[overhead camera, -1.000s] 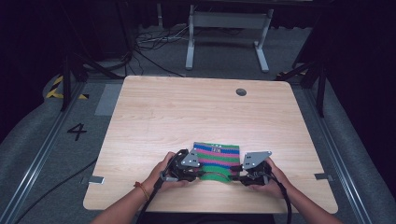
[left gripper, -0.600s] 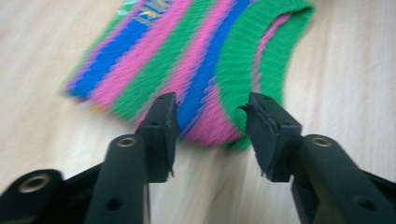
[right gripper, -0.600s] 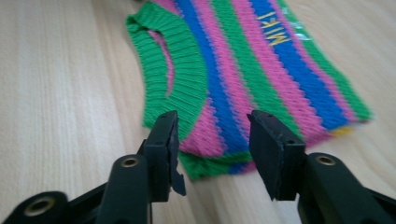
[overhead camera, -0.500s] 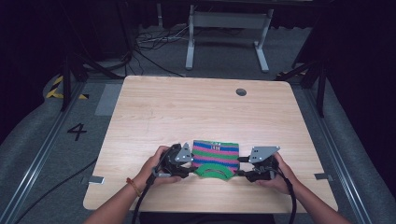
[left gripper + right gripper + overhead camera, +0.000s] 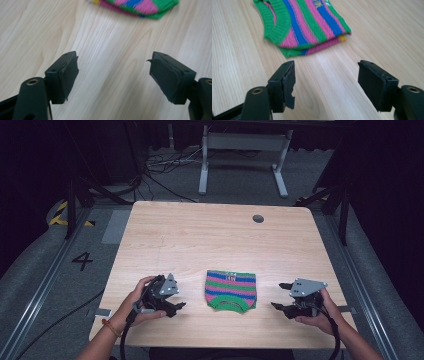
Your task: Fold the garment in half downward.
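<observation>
- 1 folded striped knit sweater point(image 5: 231, 290) lies flat on the counter point(image 5: 215, 240), between the 2 grippers and touching neither; its stripes are green, pink and blue, with a green neckline at the near edge.
- The left gripper point(image 5: 172, 306) sits near the sweater's left edge, its jaws spread wide with nothing between them, only bare wood; in the left gripper view the sweater point(image 5: 140, 7) lies ahead of the jaws, beyond their tips.
- The right gripper point(image 5: 281, 296) sits farther off from the sweater's right edge, its jaws likewise wide apart and holding nothing; in the right gripper view the sweater point(image 5: 304, 25) lies ahead and to the left of the jaws, with clear wood between.
- Nothing stands between either pair of jaws and the sweater.
- 1 hand holds each gripper: the left hand point(image 5: 137, 300) and the right hand point(image 5: 320, 315); a band point(image 5: 109, 327) circles the left wrist.
- The counter is pale wood grain with rounded corners and 1 round dark cable hole point(image 5: 258, 218) far beyond the jaws.
- Around it is grey carpeted floor with a painted numeral 4 point(image 5: 82, 261), yellow-black hazard tape point(image 5: 61, 215), loose cables point(image 5: 160, 165) and a grey metal stand point(image 5: 245, 155) against a dark room.
</observation>
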Motion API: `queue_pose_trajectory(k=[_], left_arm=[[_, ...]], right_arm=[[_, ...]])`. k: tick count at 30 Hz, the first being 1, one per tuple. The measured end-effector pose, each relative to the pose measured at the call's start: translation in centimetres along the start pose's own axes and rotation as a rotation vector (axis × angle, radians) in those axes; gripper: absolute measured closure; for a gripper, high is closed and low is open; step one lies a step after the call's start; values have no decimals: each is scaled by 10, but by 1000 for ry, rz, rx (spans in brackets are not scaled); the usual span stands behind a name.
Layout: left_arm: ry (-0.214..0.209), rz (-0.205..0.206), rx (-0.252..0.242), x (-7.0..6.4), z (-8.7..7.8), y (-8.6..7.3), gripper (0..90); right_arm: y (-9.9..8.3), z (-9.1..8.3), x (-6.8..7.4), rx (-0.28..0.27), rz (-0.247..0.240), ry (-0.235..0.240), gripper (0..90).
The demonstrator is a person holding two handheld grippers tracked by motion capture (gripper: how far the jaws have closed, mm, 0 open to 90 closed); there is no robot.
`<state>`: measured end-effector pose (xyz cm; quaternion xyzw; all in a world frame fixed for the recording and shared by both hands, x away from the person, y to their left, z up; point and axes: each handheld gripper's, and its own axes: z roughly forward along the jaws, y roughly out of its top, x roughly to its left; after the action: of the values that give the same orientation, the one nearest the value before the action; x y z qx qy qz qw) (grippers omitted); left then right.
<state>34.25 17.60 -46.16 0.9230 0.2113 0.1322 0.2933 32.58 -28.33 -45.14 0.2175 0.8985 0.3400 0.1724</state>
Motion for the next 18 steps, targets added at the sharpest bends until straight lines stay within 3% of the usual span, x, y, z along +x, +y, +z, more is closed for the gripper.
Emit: queue_pose_trajectory(k=[6,11,14,18], left_arm=[[11,-132,-77,11,-18,-33,199],[46,-146,-60,16,-28,-53,189],[48,-166,-60,20,-32,-70,191],[43,-185,-57,22,-34,-81,190]], right_arm=[[-30,-17,-6,2,80,-34,269],[-56,-28,-12,13,140,-75,244],[-79,-36,-17,26,190,-102,233],[-95,-42,-20,24,248,-116,220]])
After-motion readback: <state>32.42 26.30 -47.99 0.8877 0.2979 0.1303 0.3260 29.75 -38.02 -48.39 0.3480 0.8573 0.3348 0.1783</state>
